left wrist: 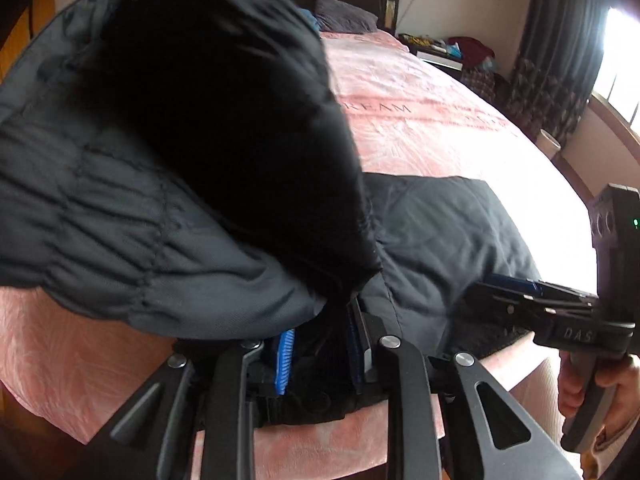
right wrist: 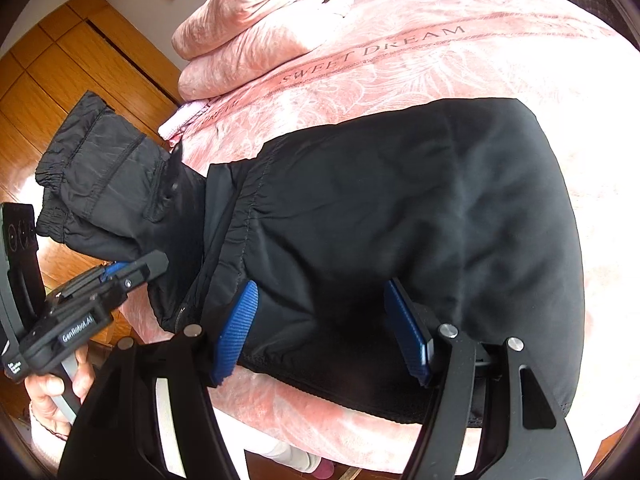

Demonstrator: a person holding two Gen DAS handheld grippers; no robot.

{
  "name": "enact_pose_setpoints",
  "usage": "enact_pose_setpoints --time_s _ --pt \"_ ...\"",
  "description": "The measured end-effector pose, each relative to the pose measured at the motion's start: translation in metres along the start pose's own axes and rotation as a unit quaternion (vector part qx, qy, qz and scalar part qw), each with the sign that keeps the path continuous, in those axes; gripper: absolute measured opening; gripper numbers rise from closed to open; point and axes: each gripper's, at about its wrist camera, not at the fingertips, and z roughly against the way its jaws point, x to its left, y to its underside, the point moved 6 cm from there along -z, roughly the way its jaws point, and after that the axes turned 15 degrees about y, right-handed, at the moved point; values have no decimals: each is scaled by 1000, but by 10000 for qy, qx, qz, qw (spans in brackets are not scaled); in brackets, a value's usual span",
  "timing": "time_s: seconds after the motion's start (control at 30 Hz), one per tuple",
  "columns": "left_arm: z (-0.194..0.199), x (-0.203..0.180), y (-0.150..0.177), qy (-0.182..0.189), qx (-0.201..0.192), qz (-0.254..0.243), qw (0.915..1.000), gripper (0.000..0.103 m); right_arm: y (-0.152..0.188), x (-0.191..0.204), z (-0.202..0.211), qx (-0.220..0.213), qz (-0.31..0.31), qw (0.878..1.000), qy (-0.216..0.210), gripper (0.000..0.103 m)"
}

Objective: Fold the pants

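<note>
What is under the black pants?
The pants lie on the pink bedspread, which shows around them; whatever lies beneath the fabric itself is covered.

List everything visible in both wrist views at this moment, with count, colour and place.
pants: 1, black, on the bed near its edge, one end lifted.
bedspread: 1, pink, covers the bed.
folded quilt: 1, pink, on the bed, far side.
pillow: 1, dark, by the headboard.
curtain: 1, dark patterned, by the window.
wardrobe: wood, beside the bed.
left gripper: shut on the lifted end.
right gripper: open, astride the pants' edge.
</note>
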Motion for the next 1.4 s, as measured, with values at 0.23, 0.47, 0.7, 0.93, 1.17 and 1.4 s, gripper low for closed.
enact_pose_setpoints --time_s 0.23,0.47,0.7,0.93,1.17,1.4 --pt "-9 7 -3 545 185 394 9976 29 -4 -4 1 -20 -4 10000 60 66" --pt "-13 20 -9 361 181 705 9967 30 -5 -10 6 -31 -52 9999 120 66" --pt "-24 39 -9 168 154 930 9954 40 -37 -8 11 -194 -152 9997 -17 74" --pt "-18 71 -6 -321 -128 1348 9903 57 -64 -3 -2 -221 -400 9989 -127 79" --pt "-25 96 -9 -514 -113 1588 9859 64 -80 4 -29 -97 -529 9983 -233 79" --pt "-32 107 -6 -672 -40 1685 9834 91 -92 9 -54 15 -452 9984 -342 55"
